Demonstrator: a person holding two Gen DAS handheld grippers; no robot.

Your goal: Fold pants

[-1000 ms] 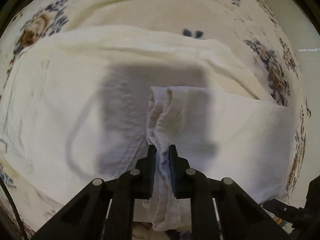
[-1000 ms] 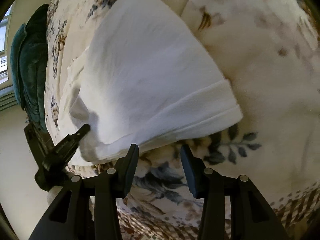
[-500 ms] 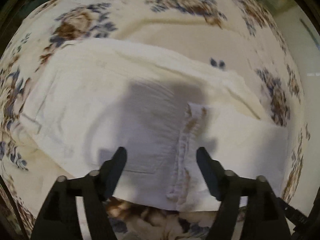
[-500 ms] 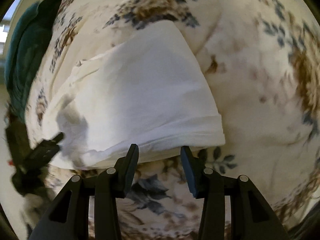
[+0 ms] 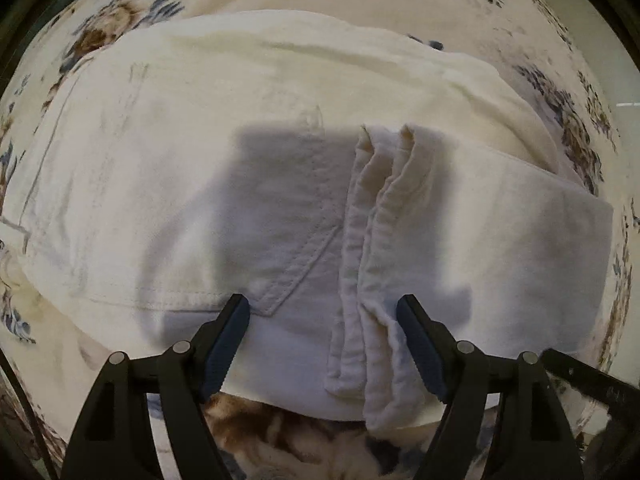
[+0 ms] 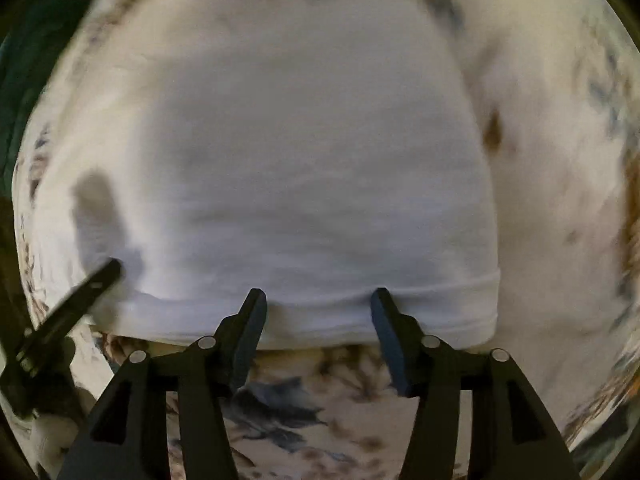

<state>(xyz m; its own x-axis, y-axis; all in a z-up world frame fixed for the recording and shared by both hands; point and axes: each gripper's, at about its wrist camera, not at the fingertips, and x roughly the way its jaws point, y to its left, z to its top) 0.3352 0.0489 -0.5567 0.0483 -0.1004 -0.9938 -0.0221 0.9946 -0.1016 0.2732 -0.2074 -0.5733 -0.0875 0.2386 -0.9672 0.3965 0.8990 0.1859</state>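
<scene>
White pants (image 5: 200, 160) lie folded on a flowered bedspread (image 5: 120, 12). Their two leg cuffs (image 5: 376, 220) rest flat across the seat, beside a stitched back pocket (image 5: 296, 264). My left gripper (image 5: 322, 300) points straight down over the near edge, open wide, with the cuffs lying loose between its fingers. In the right wrist view, which is blurred, the pants (image 6: 312, 160) fill the middle. My right gripper (image 6: 319, 292) hovers over their folded near edge (image 6: 320, 320); its jaws are opening and the pads press on nothing. A finger of the left gripper (image 6: 80, 292) shows at the left.
The flowered bedspread (image 6: 280, 400) lies all around the pants. Something dark teal (image 6: 24, 60) sits at the far left edge of the right wrist view. A black part of the right gripper (image 5: 580, 376) shows low on the right of the left wrist view.
The left gripper let go of the bunched cuffs and opened wide; the cuffs now lie flat on the pants. The right gripper swung over the folded edge and its jaws widened.
</scene>
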